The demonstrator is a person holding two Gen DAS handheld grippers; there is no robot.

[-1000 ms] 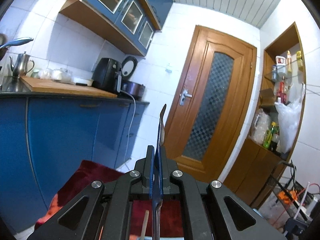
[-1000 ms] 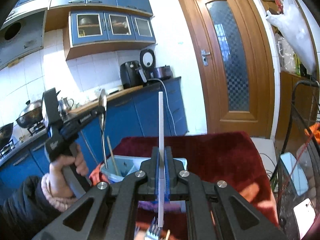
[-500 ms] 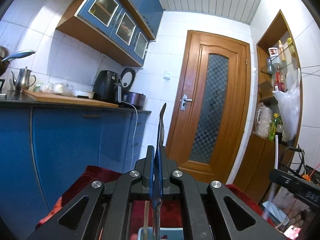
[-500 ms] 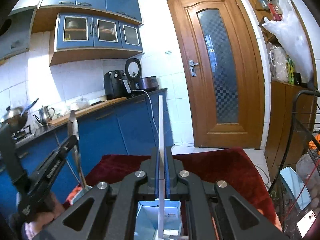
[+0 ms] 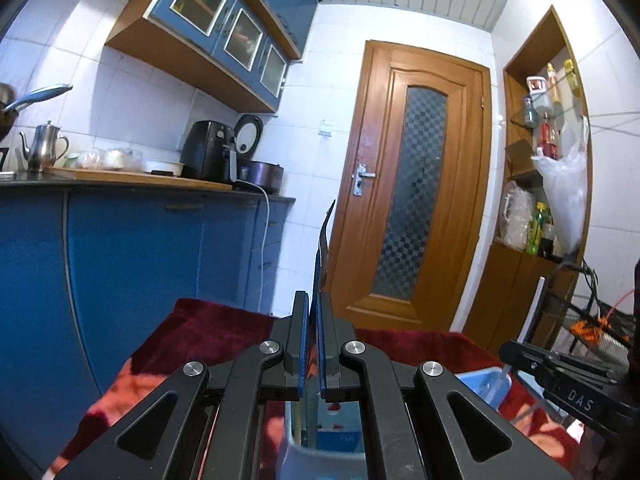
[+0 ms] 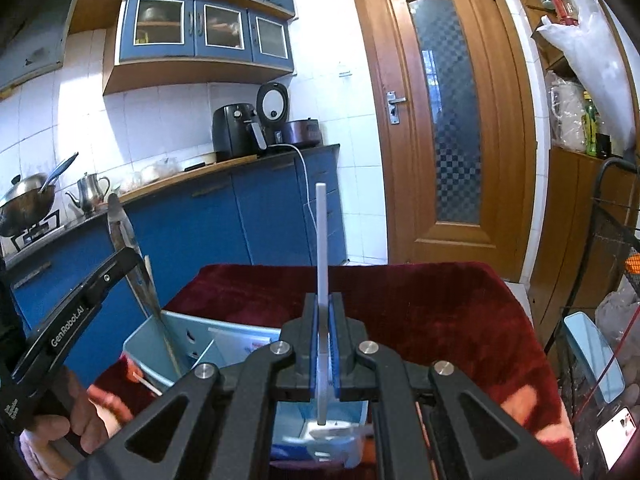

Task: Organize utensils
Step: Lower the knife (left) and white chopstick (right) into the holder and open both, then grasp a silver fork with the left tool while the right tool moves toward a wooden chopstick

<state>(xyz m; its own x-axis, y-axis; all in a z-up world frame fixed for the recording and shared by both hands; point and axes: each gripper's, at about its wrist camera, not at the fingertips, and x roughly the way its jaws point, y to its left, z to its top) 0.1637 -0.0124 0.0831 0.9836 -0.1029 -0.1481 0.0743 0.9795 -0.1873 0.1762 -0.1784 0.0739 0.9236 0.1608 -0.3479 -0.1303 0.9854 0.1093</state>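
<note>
My left gripper (image 5: 314, 312) holds a thin metal utensil (image 5: 323, 248) upright; a narrow gap shows between the left pad and the utensil. The utensil's lower end reaches into the pale blue utensil bin (image 5: 486, 386) below, beside a wooden chopstick (image 5: 298, 424). My right gripper (image 6: 325, 312) is shut on a white plastic utensil handle (image 6: 321, 240), upright over the same bin (image 6: 176, 340). The left gripper (image 6: 80, 308) with its metal utensil (image 6: 132, 264) shows at the left of the right wrist view. The right gripper (image 5: 560, 376) shows at the right of the left wrist view.
The bin sits on a dark red velvet cloth (image 6: 400, 292). Blue kitchen cabinets (image 5: 140, 260) and a counter with kettle (image 5: 42, 148) and air fryer (image 5: 206, 150) stand left. A wooden door (image 5: 412, 200) is ahead; shelves (image 5: 540, 200) and a wire rack (image 6: 616, 248) are right.
Both grippers have come lower and closer to the bin. The bin now shows in the left wrist view, and the metal utensil's lower end has gone into it.
</note>
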